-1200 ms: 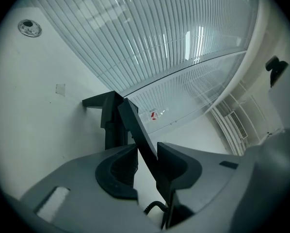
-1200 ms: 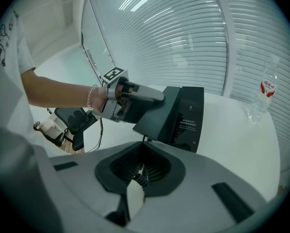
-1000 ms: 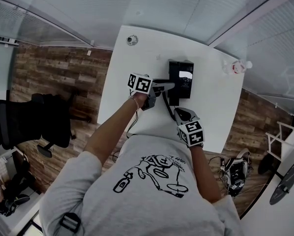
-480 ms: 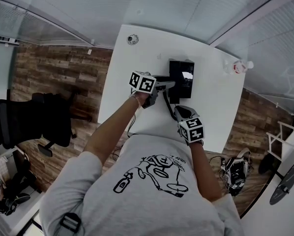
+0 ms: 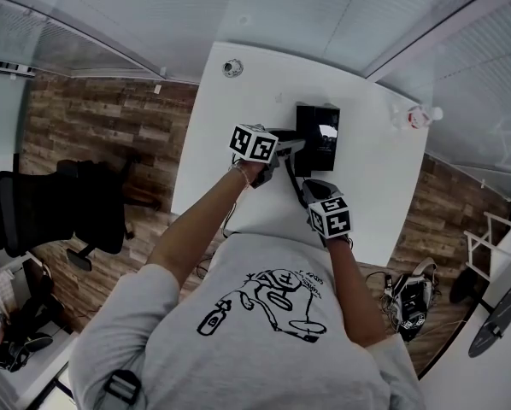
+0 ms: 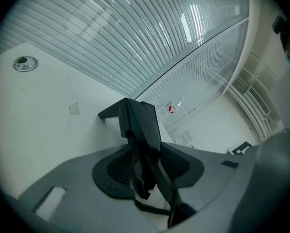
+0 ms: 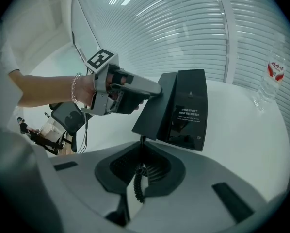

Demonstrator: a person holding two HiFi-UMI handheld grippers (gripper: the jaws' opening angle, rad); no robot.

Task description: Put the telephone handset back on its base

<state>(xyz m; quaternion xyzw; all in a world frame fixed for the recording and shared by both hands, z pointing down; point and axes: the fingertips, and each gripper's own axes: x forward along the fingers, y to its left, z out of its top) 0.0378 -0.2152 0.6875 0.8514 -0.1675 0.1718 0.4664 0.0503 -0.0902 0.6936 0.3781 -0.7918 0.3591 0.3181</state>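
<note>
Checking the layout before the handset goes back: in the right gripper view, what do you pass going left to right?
Bracelet on the person's wrist → left gripper → telephone handset → telephone base → water bottle. Left out: the coiled cord, which overlaps the handset.

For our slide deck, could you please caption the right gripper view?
Left gripper holds the black handset at its base; coiled cord runs between the jaws of the right gripper.
</note>
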